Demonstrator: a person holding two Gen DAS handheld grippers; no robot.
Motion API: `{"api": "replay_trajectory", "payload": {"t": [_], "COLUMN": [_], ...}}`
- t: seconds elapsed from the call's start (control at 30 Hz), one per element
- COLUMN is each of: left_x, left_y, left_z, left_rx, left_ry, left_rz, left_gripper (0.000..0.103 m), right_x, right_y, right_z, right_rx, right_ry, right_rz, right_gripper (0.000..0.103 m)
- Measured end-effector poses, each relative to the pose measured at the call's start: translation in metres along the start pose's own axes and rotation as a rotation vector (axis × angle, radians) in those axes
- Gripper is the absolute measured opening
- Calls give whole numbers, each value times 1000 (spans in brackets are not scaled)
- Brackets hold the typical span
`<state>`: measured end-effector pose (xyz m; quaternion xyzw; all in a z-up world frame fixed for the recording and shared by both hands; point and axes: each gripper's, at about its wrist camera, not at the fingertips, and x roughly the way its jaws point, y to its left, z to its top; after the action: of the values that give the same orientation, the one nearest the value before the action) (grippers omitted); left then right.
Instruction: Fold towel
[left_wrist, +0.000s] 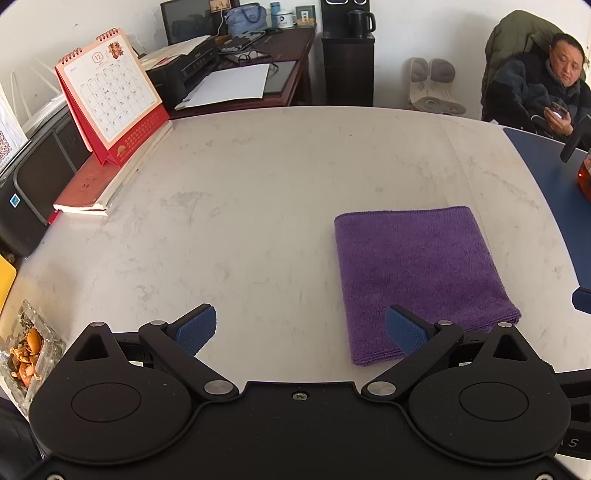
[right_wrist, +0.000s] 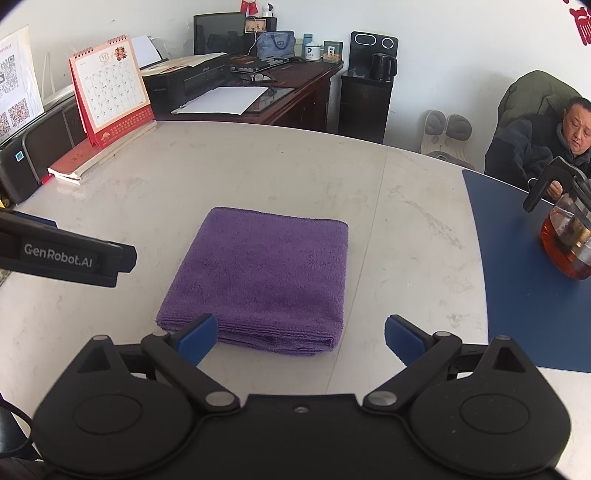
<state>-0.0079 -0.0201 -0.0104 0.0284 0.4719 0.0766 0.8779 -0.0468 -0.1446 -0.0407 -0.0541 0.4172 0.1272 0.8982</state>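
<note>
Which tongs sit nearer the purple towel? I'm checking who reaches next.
Right, marginally. The right tongs straddle the towel's near edge; the left tongs sit off its left side, one pad overlapping.

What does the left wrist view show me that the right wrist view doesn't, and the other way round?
Only the left wrist view: a glass dish of orange peels at the table's near left edge.

Only the right wrist view: the whole glass teapot on the blue mat, QR code posters, and the left gripper's side.

Both: the folded purple towel lying flat on the white table, the desk calendar, a seated person, and each view's own gripper open, left and right, holding nothing.
</note>
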Motion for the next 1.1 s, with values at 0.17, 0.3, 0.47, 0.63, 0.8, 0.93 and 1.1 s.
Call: {"api": "replay_trajectory", "payload": {"t": [0.17,0.3,0.47,0.63,0.8,0.93,1.1], "left_x": [-1,0,1,2,3,5,9], "left_y": [-1,-2,-1,-1,-1,-1,0], "left_z": [-1,-1,-1,-1,-1,-2,-3], "left_rx": [-1,-2,-1,-1,1,2,2], "left_ry": [4,9,12,16,21,29,42], "left_rz": [2,5,6,5,4,4,4], "left_gripper": [100,100,100,100,100,100,100], "right_x": [-2,-2,-1,-1,0,2,5], "right_y": [-7,-7,-7,-6,-7,-9,-12], "right_z": [2,2,2,2,2,3,5], "right_rx": [-4,-5,-4,-6,-3,1,7], "right_ry": [4,5,8,8,9,6,3], "right_rz": [2,2,0,-1,-1,2,5], "right_gripper": [97,97,97,97,97,97,97]}}
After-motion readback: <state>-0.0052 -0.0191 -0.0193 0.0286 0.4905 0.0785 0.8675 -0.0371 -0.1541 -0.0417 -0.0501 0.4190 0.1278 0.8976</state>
